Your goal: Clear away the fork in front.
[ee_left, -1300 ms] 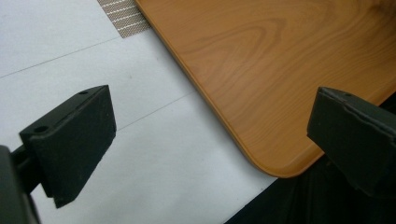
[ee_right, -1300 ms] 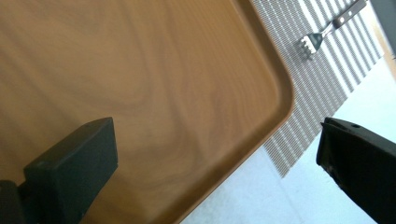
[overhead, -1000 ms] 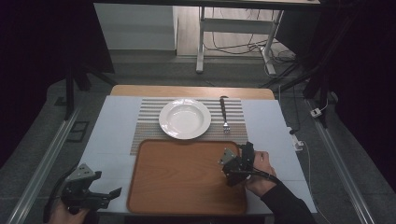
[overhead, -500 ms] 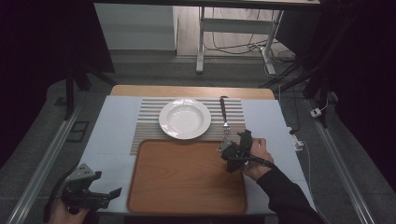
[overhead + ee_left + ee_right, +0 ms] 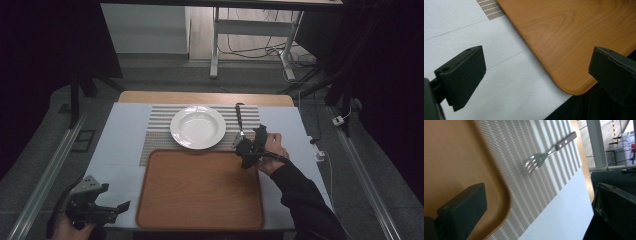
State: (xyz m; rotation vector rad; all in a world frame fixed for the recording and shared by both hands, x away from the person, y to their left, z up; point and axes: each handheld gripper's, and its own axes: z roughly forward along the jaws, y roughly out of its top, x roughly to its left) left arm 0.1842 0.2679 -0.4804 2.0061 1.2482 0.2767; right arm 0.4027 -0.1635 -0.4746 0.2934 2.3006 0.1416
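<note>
Right claw (image 5: 243, 146), gaping, has neared the fork (image 5: 239, 120), seemingly hiding its tines

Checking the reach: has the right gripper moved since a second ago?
Yes. The right gripper has moved forward off the tray toward the fork.

Through the right gripper view I see my right tongs (image 5: 536, 212) with jaws wide apart, nothing between them. Ahead, a fork (image 5: 547, 152) lies flat on the striped mat (image 5: 524, 195), tines toward me. The wooden tray's (image 5: 454, 157) rounded corner sits near the left jaw.
</note>
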